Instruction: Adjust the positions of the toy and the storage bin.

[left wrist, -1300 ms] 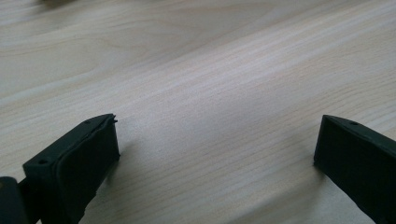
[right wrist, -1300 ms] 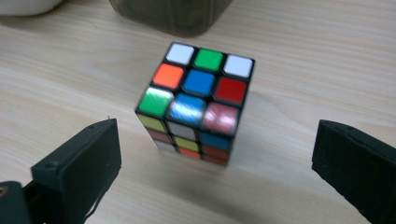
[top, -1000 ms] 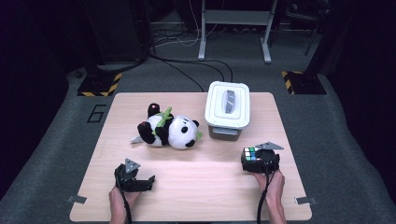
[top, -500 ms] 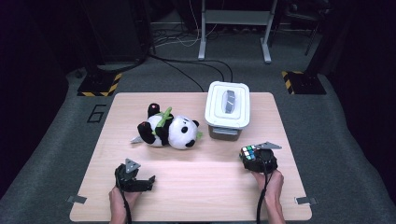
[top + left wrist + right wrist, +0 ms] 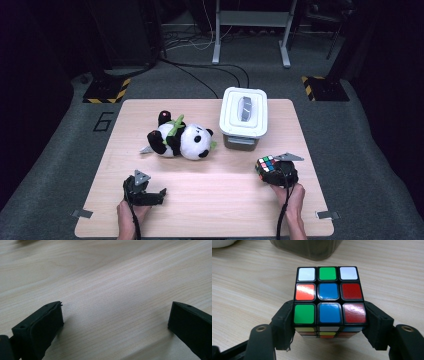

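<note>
A scrambled puzzle cube (image 5: 328, 295) sits on the wooden table at the front right, its base between the black jaws of my right gripper (image 5: 328, 317). Both pads press on its sides, so the gripper is shut on it; the jaws have just been closing around it. From above, the cube (image 5: 266, 165) shows in front of the right hand, with the right gripper (image 5: 272, 171) around it. My left gripper (image 5: 156, 193) rests at the front left, jaws wide open. In its own view the left gripper (image 5: 115, 315) has only bare wood between the jaws.
A plush panda (image 5: 182, 141) lies on its back mid-table. A white lidded box (image 5: 243, 117) stands at the back right, just beyond the cube; its grey base (image 5: 312, 250) shows ahead of the right gripper. The light wooden table (image 5: 215, 200) is edged by dark carpet.
The right gripper's jaws have closed in on the cube. Both hands, the panda and the box stay where they were.
</note>
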